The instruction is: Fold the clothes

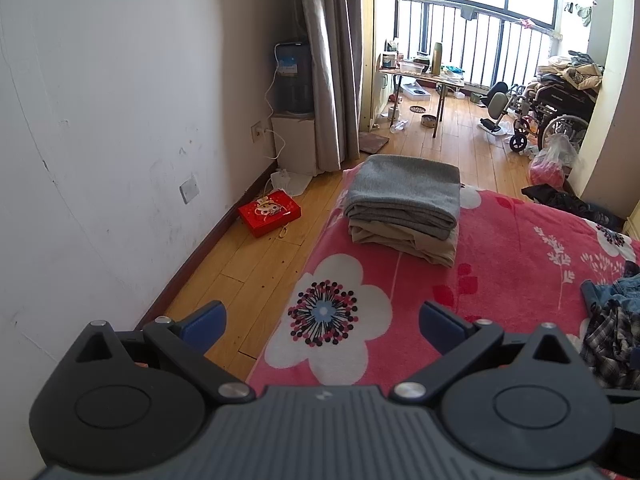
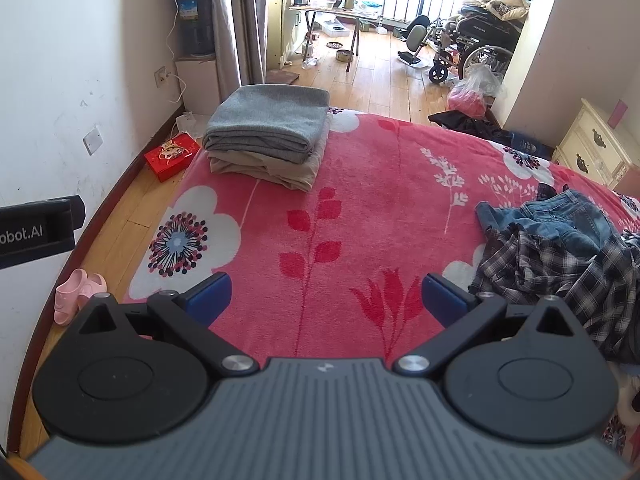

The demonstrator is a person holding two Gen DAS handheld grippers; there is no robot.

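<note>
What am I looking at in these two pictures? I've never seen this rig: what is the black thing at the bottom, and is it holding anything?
No robot here: a person carries a handheld two-finger gripper in each hand, each with a fisheye camera looking along its fingers. One picture comes from the left gripper, the other from the right gripper. The blue pads are the fingertips. Both stand wide open and hold nothing. Below lies a bed with a red flowered blanket. At its far corner sits a folded stack: a grey garment on a beige one. To the right lies an unfolded heap, jeans and a plaid shirt.
</note>
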